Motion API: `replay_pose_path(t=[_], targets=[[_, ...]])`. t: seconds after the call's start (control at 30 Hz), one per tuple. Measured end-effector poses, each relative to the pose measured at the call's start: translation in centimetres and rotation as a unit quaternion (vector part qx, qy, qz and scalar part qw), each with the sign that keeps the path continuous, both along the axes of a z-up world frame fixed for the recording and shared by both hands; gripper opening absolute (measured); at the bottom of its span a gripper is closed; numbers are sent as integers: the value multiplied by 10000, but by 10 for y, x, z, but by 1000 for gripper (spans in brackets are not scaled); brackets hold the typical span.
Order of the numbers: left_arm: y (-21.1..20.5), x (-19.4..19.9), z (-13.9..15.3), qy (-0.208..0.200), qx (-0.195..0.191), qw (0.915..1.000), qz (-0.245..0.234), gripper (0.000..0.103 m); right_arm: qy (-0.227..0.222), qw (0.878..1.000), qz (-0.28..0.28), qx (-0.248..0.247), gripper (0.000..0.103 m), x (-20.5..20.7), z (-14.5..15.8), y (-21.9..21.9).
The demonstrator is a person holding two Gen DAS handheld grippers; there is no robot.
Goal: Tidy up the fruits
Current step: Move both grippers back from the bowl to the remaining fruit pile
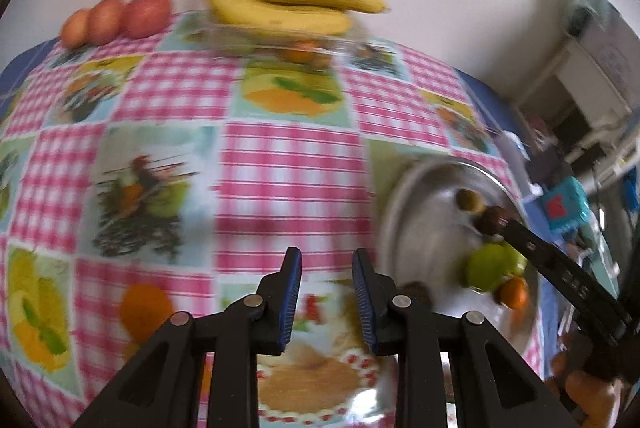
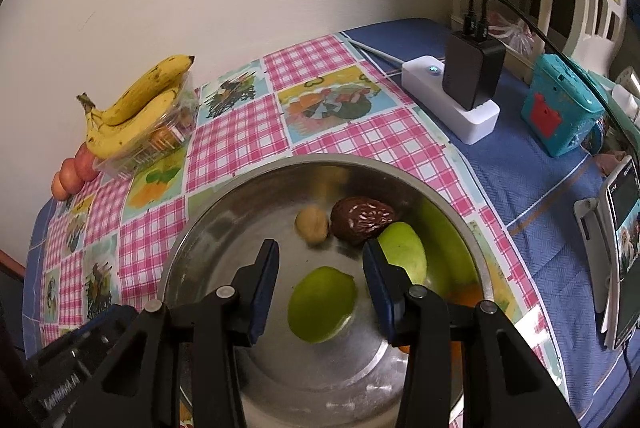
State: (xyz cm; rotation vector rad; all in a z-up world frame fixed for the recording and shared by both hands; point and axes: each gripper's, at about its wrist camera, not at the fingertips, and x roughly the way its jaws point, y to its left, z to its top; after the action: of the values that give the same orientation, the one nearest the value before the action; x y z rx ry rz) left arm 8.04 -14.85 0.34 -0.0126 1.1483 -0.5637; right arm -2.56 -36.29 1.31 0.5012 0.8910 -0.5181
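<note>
While the left wrist view is smeared by motion, it shows the left tool (image 1: pixel 326 270) over the checked cloth (image 1: pixel 292 164), its blue pads a narrow gap apart with nothing between them. Bananas (image 1: pixel 288 2) lie on a clear box (image 1: pixel 280 42) at the far edge, with three apples (image 1: pixel 116 18) beside them by the wall. At the right sits the steel bowl (image 1: pixel 404 196), and the right tool (image 1: pixel 496 224) reaches into it above a green fruit (image 1: pixel 488 266) and an orange one (image 1: pixel 514 292).

From the right wrist view, the right tool (image 2: pixel 322 256) hangs over the bowl (image 2: pixel 208 228), jaws partly apart and holding nothing. A green fruit (image 2: pixel 322 304) lies just below and between the pads, not touching them. A second green fruit (image 2: pixel 404 252) sits beside the right pad, with a dark brown fruit (image 2: pixel 362 220) and a pale round one (image 2: pixel 312 226) farther in.

A likely risk: the round green fruit could roll on the smooth steel if the pads close off-centre, or the right pad could nudge its neighbour.

Only this view shows the power strip (image 2: pixel 452 96), the teal box (image 2: pixel 560 108) and the phone (image 2: pixel 622 248) on the blue bench cover; only the left view shows both tools together.
</note>
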Motion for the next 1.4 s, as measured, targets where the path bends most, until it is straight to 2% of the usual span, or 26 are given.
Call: replay_pose_path(t=[0.1, 0.13, 0.17, 0.2, 0.23, 0.3, 0.4, 0.47, 0.5, 0.53, 0.57, 0.77, 0.97, 1.27, 1.4], targets=[[15, 8, -2, 46, 87, 9995, 290, 30, 43, 10000, 71, -29, 45, 3, -1, 3], [22, 11, -3, 51, 190, 9988, 438, 36, 64, 9999, 99, -52, 45, 4, -2, 5], [27, 13, -3, 40, 261, 9982, 539, 58, 82, 9999, 125, -75, 45, 5, -2, 7], [32, 15, -3, 17, 363, 9972, 656, 72, 100, 9998, 162, -107, 49, 6, -2, 9], [37, 17, -2, -21, 461, 9959, 779, 86, 108, 9997, 185, -130, 62, 7, -2, 10], [48, 21, -1, -65, 560, 9938, 955, 86, 120, 9995, 221, -178, 79, 9, -3, 14], [59, 23, 2, -90, 691, 9910, 1141, 89, 178, 9992, 272, -250, 80, 11, -3, 19], [65, 25, 4, -186, 855, 9877, 1295, 103, 194, 9988, 314, -316, 81, 12, -4, 24], [70, 25, 5, -260, 972, 9852, 1390, 103, 192, 9984, 357, -389, 85, 13, -4, 28], [73, 24, 6, -299, 1035, 9837, 1442, 103, 174, 9981, 402, -435, 99, 14, -3, 31], [75, 25, 6, -308, 1064, 9830, 1465, 103, 122, 9976, 486, -484, 103, 14, -3, 35], [96, 26, 9, -340, 1188, 9781, 1676, 103, 45, 9945, 689, -785, 103, 17, 1, 59], [117, 24, 19, -338, 1148, 9766, 1789, 103, 68, 9950, 819, -567, 103, 14, -2, 77], [161, 28, 37, -379, 945, 9754, 1954, 103, -26, 9940, 1060, -268, 103, 15, 5, 112], [191, 35, 38, -230, 598, 9744, 2156, 103, -55, 9897, 1412, -230, 103, 28, 7, 138]])
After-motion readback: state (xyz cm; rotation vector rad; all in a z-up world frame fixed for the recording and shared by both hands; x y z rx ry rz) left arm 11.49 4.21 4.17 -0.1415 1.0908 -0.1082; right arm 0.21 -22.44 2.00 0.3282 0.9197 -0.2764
